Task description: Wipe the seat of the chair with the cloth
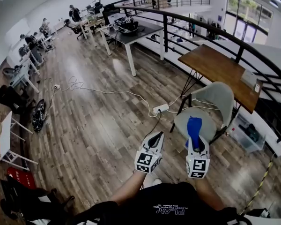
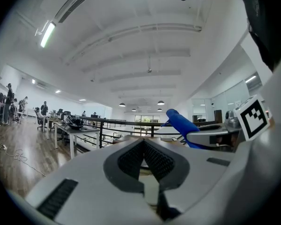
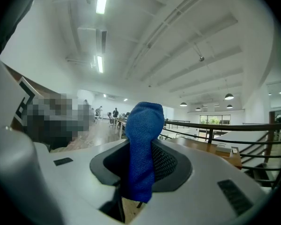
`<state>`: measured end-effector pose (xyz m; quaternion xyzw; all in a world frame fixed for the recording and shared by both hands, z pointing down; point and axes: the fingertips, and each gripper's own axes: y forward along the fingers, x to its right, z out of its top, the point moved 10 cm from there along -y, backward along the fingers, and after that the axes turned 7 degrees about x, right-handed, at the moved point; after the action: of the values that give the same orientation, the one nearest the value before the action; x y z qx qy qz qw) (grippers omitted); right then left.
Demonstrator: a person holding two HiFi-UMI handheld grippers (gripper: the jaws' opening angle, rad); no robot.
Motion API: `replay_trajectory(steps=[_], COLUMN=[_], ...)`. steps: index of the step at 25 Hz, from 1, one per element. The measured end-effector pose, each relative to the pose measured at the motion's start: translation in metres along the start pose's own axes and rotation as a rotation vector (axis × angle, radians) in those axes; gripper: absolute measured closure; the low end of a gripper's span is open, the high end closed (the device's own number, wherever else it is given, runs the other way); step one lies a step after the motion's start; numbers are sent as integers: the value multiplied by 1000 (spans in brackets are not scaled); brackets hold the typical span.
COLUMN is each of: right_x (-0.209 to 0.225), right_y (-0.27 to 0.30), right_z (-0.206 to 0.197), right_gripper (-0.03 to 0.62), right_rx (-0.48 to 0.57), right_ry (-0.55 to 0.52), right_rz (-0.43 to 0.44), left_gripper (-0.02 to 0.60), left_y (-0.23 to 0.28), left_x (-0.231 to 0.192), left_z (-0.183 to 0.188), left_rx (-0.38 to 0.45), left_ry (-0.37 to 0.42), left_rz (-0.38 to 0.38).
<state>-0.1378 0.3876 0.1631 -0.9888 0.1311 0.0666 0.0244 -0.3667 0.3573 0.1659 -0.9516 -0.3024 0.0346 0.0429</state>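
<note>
OK, right gripper (image 3: 143,150): jaws clenched on the cloth, held side by side with the left one.
Cloth (image 3: 142,125): blue, bunched into a narrow roll, pinched between the mesh pads (image 3: 165,163); the rounded end sticks out past the jaw tips and a short end hangs below them.
Left gripper (image 2: 143,145): jaws closed tip to tip, nothing between them.
Cross-check, left gripper view: the cloth (image 2: 180,121) shows at right, poking out of the right gripper (image 2: 214,136).
Head view: left gripper (image 1: 155,138) is over bare floor, right gripper (image 1: 196,145) is at the near edge of the chair.
Cloth vs seat: the cloth (image 1: 194,127) overlaps the seat (image 1: 210,127) from above; can't tell if they touch.
Chair (image 1: 218,97): grey-green seat and backrest, black frame, its back toward the wooden table.
Wooden table (image 1: 216,65): brown top, just behind the chair, along the black railing (image 1: 187,21).
Floor (image 1: 98,125): wood planks; a white power strip (image 1: 160,108) with a trailing white cable lies left of the chair.
Bin (image 1: 246,135): clear plastic, on the floor right of the chair.
</note>
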Motion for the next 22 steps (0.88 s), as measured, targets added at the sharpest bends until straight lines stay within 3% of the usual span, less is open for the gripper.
replay_trajectory(steps=[11,22], right_x=[8,68], right_y=[17,82], right_z=[-8,-16], right_gripper=[474,474], right_rx=[-26,10], right_ry=[25,54], right_rz=[-19,-35], left_gripper=[580,580], left_y=[23,116], left_x=[-13,-19], left_z=[-9,-8], left_rx=[-24,-35], left_ry=[-31,-9], left_rz=[-11,-62])
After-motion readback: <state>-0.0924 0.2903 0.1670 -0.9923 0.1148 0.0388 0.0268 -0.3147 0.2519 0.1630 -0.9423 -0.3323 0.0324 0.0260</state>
